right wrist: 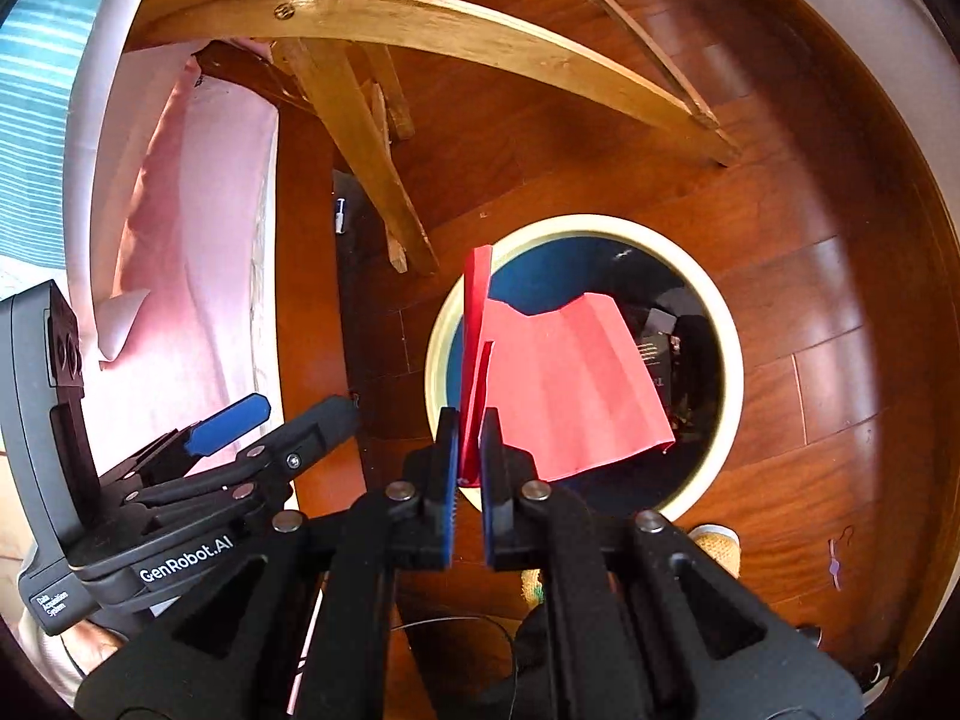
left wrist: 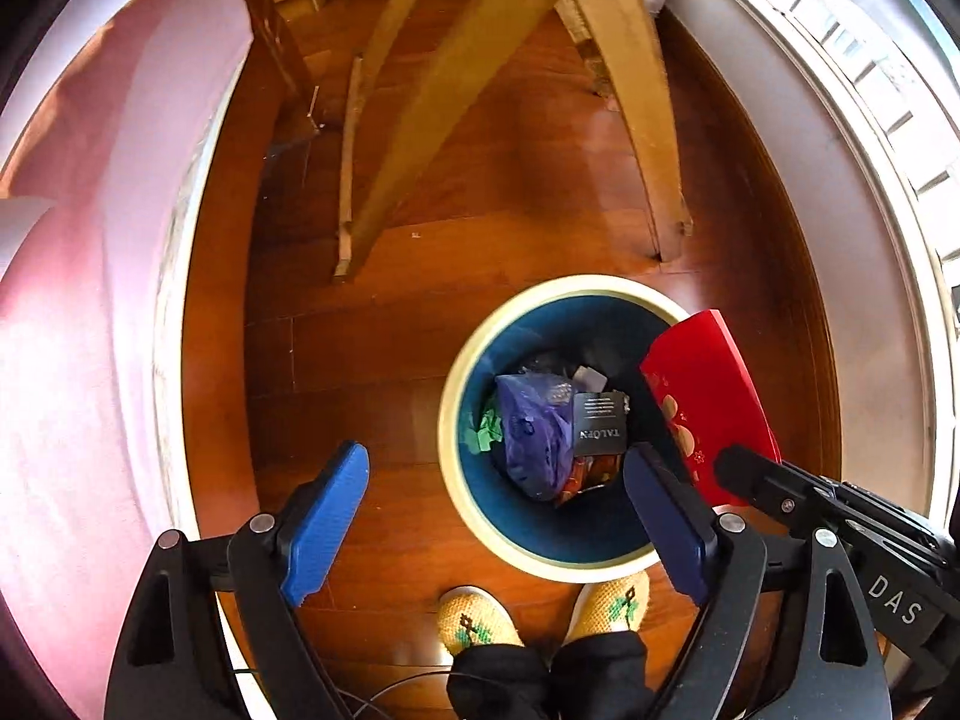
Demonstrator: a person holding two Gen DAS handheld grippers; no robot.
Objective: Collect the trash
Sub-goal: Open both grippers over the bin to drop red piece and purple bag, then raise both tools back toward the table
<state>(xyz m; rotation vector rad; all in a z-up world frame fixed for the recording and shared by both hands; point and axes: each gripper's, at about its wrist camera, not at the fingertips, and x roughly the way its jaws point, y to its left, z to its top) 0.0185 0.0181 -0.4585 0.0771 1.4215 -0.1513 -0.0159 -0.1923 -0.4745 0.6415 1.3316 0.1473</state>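
Both views are bright with daylight; glare streaks the floor (right wrist: 798, 294); the bin (left wrist: 462, 372) is dark inside; fisheye bending curves the edges; the corners go black.

Left gripper (left wrist: 498, 516): pointed straight down, jaws spread wide, nothing between the blue pads (left wrist: 327, 516).
Right gripper (right wrist: 471, 456): tilted steeply downward, jaws pinched nearly together on the edge of a red paper envelope (right wrist: 570, 378), which fanned out ahead and to the right of its fingertips.
Spacing: the two grippers hung close, side by side, not touching.
Feet (left wrist: 480, 621): in yellow knitted slippers, directly below the left gripper.
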